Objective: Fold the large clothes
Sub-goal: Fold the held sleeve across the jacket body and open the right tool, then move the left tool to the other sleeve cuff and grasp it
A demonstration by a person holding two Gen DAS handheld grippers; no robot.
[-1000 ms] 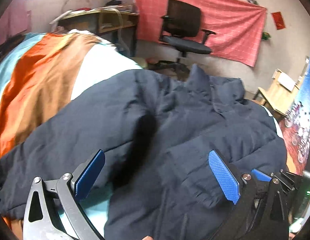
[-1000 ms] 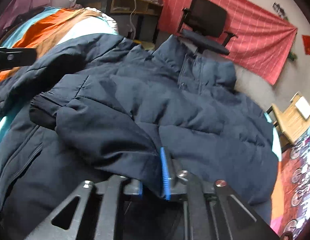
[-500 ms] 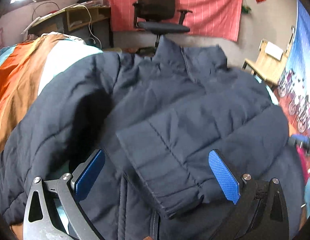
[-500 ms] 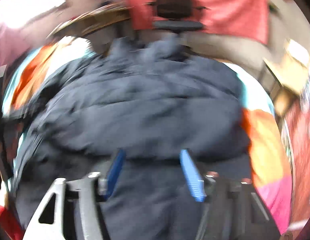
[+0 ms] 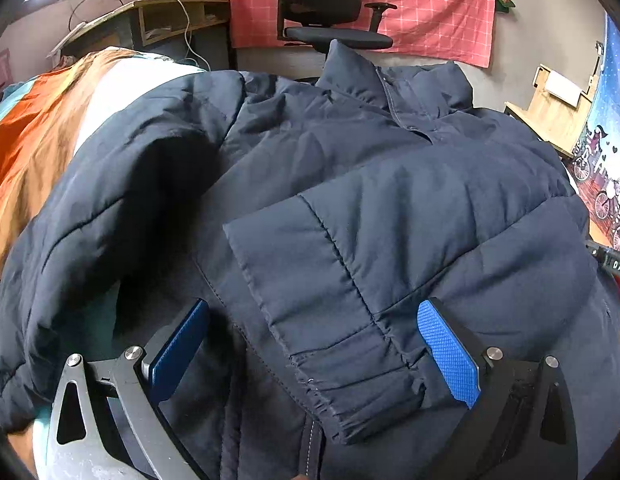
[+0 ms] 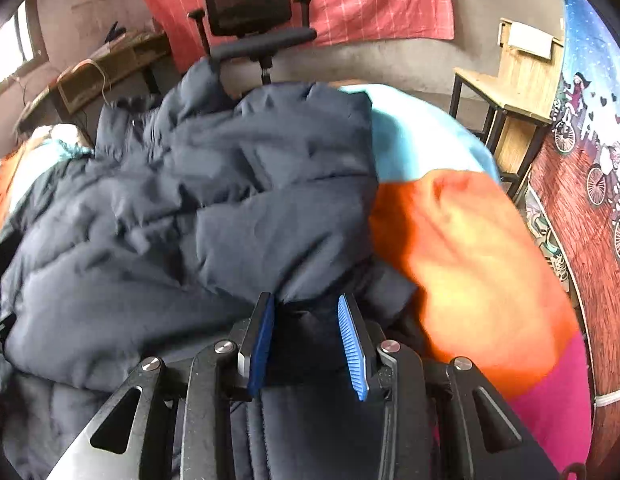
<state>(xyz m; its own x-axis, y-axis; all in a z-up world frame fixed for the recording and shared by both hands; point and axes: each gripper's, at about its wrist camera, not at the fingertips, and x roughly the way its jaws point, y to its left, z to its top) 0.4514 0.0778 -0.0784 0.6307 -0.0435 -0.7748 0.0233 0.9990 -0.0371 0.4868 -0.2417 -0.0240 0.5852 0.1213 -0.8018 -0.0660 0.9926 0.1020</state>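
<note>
Your right claw (image 6: 305,344) has dark jacket fabric between its blue pads, and its jaws have just been closing — though the pictures don't settle whether the pads actually press the cloth, so treat that grip as unproven. Your left claw (image 5: 314,356) stands wide apart and clamps nothing; the folded-over sleeve (image 5: 350,280), cuff nearest you, lies between its pads without touching either.

Outward from there, the navy puffer jacket (image 6: 169,220) is spread front-up on the bed (image 6: 470,248), collar at the far end toward the office chair (image 5: 326,4), hem near you. The striped orange, white and teal cover shows on both sides of it.

To do this step well, I'd say close firmly on the right edge before lifting, then carry it across toward the middle so it lands flat over the sleeve — padded cloth springs back, so press the fold down. Take the other sleeve, bunched at the left, with the left claw.

Count: one jacket, two sleeves — one folded in, one still out — two claws, one chair.
</note>
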